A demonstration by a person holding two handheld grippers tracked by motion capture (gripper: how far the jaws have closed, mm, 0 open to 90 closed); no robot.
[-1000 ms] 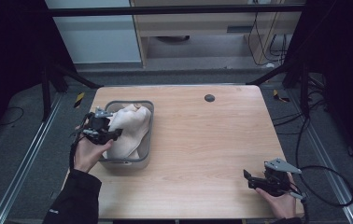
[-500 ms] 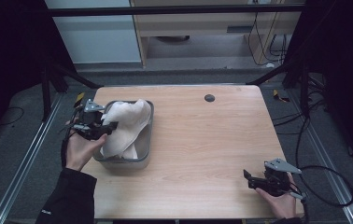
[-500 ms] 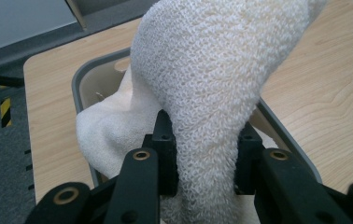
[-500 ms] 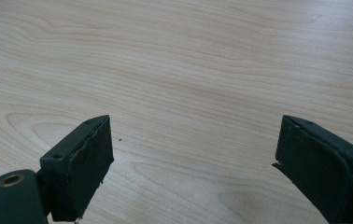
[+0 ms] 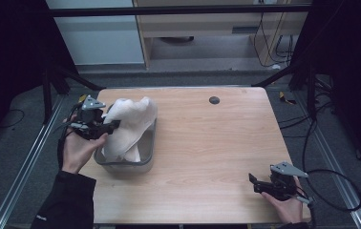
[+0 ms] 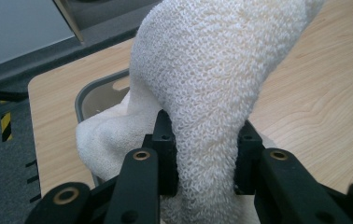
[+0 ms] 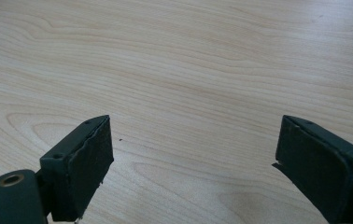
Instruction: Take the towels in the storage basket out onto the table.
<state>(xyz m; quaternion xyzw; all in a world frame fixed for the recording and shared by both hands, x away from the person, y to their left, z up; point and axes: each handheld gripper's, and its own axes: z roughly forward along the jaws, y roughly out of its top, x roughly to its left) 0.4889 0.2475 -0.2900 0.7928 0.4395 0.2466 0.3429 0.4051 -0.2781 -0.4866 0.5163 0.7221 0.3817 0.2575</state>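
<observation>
White terry towel (image 5: pixel 128 126) hangs pinched in the left gripper (image 5: pixel 103 128), half out of the grey bin (image 5: pixel 146 161) at the table's (image 5: pixel 207 143) left. Best lift straight up until the tail clears the rim. Right gripper (image 5: pixel 254 183) rests wide and empty.

One white towel (image 5: pixel 128 125), one grey tub (image 5: pixel 146 160), two tools.

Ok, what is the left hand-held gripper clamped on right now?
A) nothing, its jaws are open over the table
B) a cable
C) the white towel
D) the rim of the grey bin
C: the left hand-held gripper has its jaws pressed on a fold of the white towel, whose lower end hangs into the grey bin.
</observation>
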